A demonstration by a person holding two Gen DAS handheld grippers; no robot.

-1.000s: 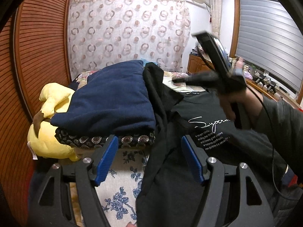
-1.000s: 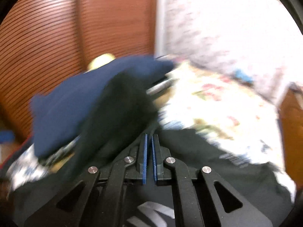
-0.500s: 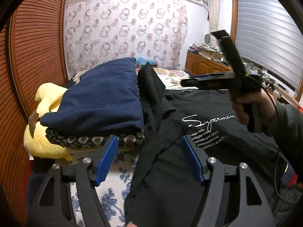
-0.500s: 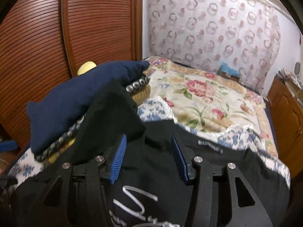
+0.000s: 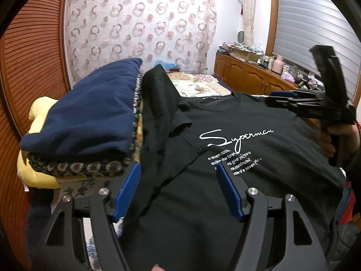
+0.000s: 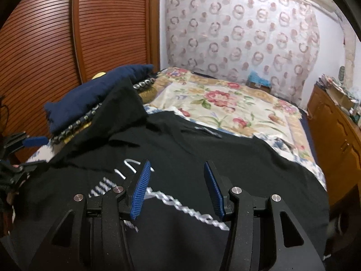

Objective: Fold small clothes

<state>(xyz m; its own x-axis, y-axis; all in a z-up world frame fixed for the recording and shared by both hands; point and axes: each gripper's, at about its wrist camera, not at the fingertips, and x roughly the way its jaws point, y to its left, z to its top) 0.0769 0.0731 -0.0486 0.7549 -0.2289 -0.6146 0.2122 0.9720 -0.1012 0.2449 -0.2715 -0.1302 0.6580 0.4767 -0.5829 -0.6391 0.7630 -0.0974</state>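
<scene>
Item: black tee (image 5: 225,180), spread print-up on the bed (image 6: 225,99), one sleeve lapping the folded pile (image 5: 90,122); soft, light, limp (I judge); I'd pinch hem or shoulder seams; left gripper (image 5: 178,189) wide, empty; right gripper (image 6: 176,187) half-open, empty.
</scene>
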